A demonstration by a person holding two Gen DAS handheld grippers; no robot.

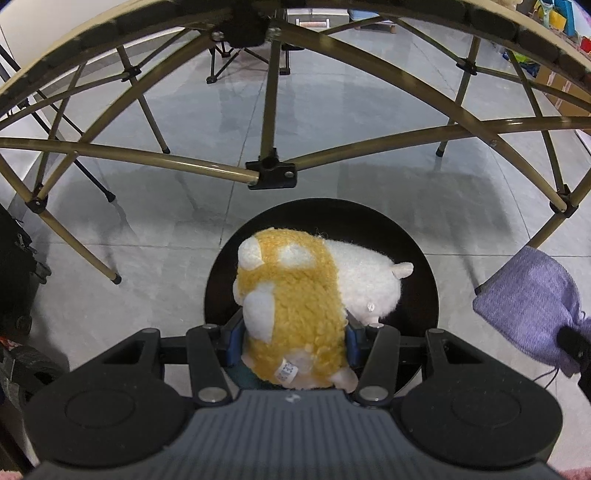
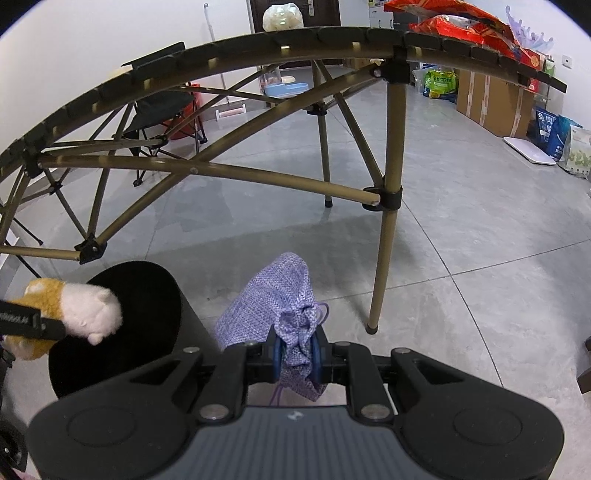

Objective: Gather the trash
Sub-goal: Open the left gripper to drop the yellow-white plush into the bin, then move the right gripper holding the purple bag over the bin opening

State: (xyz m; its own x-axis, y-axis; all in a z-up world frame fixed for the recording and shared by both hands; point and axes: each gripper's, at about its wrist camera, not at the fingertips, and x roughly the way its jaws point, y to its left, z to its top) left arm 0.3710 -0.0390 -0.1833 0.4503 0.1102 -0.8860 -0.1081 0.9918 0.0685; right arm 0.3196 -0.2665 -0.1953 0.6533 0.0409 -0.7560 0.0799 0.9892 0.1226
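Chinese print, perhaps, on bags (image 2: 546, 129)

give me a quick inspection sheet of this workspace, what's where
surface: grey tiled floor, with a folding table standing on it
job's things: plush toy held over the open black bin; purple pouch held to the right of the bin
clutter: red snack bags on the table
grippers: left hand-held gripper shut on the plush toy; right hand-held gripper shut on the pouch's neck
cables: nothing seen
surroundings: camp chair, cardboard boxes and bags along the wall
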